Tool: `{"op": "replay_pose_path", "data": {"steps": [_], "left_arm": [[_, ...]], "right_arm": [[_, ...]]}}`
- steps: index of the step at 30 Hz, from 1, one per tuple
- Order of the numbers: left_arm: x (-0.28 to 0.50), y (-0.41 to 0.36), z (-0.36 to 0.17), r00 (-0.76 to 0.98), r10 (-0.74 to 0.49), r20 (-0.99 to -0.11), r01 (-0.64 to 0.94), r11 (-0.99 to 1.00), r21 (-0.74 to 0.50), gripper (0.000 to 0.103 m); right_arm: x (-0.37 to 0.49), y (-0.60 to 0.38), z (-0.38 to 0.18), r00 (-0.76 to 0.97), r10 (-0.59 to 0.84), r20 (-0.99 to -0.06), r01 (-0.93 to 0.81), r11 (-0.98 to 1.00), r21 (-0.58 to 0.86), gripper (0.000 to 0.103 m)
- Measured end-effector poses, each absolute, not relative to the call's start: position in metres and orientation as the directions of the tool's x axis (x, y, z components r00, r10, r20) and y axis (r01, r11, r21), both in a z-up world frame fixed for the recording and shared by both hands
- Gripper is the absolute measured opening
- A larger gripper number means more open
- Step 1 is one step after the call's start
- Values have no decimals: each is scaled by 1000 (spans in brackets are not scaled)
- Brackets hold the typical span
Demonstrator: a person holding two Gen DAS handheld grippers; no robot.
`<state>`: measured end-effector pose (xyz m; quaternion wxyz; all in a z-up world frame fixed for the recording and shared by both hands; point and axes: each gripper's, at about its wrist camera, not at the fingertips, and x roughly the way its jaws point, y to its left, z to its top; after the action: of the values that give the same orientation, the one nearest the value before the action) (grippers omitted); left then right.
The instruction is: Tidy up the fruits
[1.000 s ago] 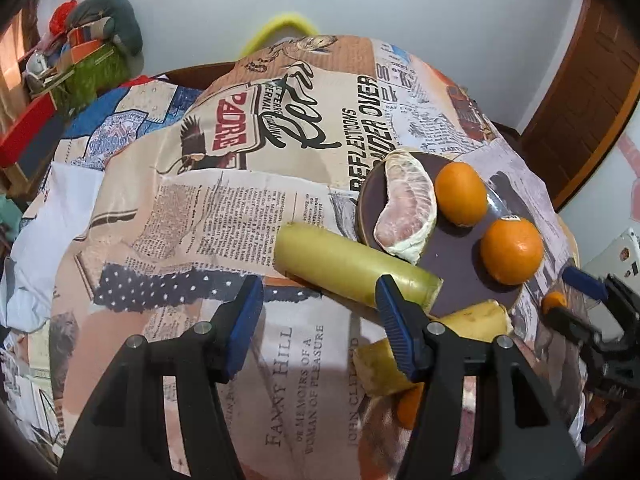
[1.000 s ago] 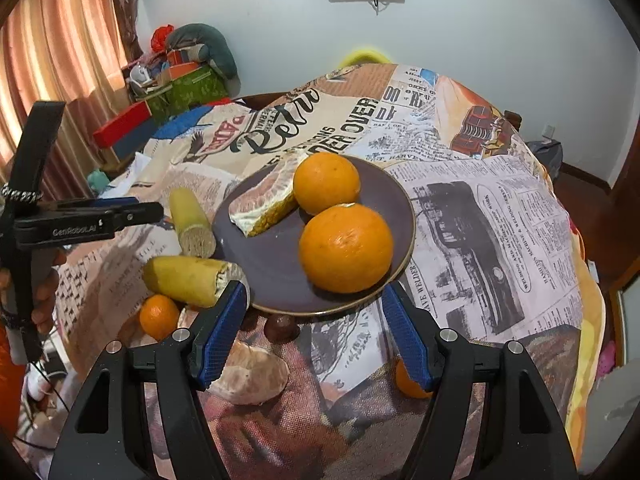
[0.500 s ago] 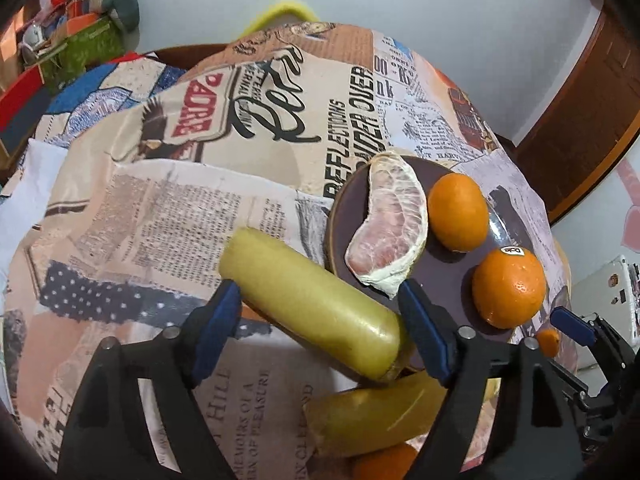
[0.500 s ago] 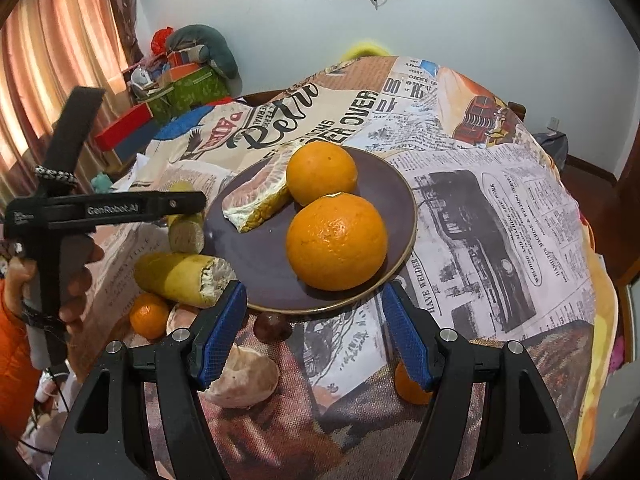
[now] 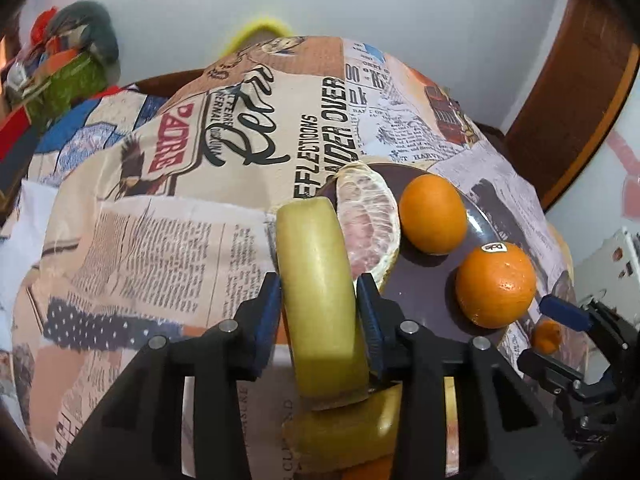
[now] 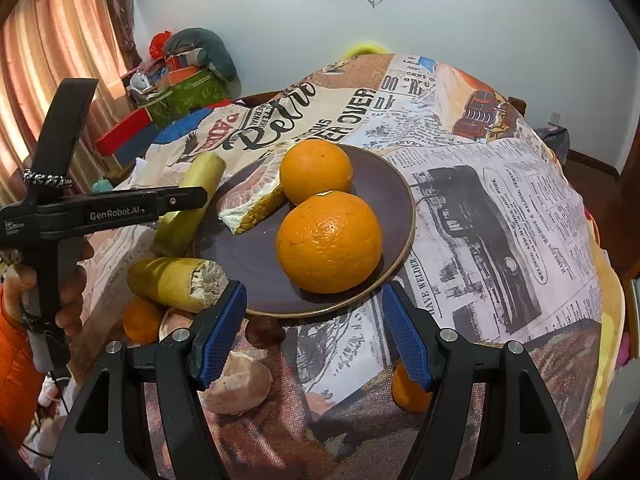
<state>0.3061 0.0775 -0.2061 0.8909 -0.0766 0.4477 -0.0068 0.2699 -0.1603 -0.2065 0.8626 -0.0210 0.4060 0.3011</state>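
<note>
Over the newsprint tablecloth (image 5: 152, 240), my left gripper (image 5: 318, 312) is closing on a yellow-green stalk piece (image 5: 316, 280), bound for the plate (image 6: 384, 184). My right gripper (image 6: 314, 336) is waiting wide, gripping nothing.

two oranges (image 6: 328, 216) on plate (image 6: 394, 184), banana piece (image 6: 176, 282) seemingly beside it

Even, fairly bright indoor light is filling both views; warm daylight is glowing through the curtain (image 6: 60, 60) at the left (right wrist view). Soft shadows are pooling under the oranges (image 6: 329, 242). Fisheye bending is curving the edges, corners are vignetting dark, focus is softening slightly outward
</note>
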Motion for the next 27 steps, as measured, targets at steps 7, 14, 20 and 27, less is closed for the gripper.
{"op": "replay_pose_path", "data": {"steps": [7, 14, 20, 27], "left_arm": [[328, 63, -205, 595, -144, -790, -28, 979, -200, 37], [331, 48, -200, 578, -141, -803, 21, 987, -158, 38], [309, 63, -191, 593, -115, -797, 20, 991, -129, 46], [291, 95, -207, 556, -52, -830, 5, 998, -60, 50]], "right_arm": [[269, -162, -205, 492, 503, -710, -532, 820, 212, 67], [265, -162, -203, 490, 501, -713, -537, 818, 206, 67], [263, -156, -204, 483, 498, -720, -549, 813, 194, 67], [256, -138, -214, 449, 490, -747, -576, 798, 177, 67]]}}
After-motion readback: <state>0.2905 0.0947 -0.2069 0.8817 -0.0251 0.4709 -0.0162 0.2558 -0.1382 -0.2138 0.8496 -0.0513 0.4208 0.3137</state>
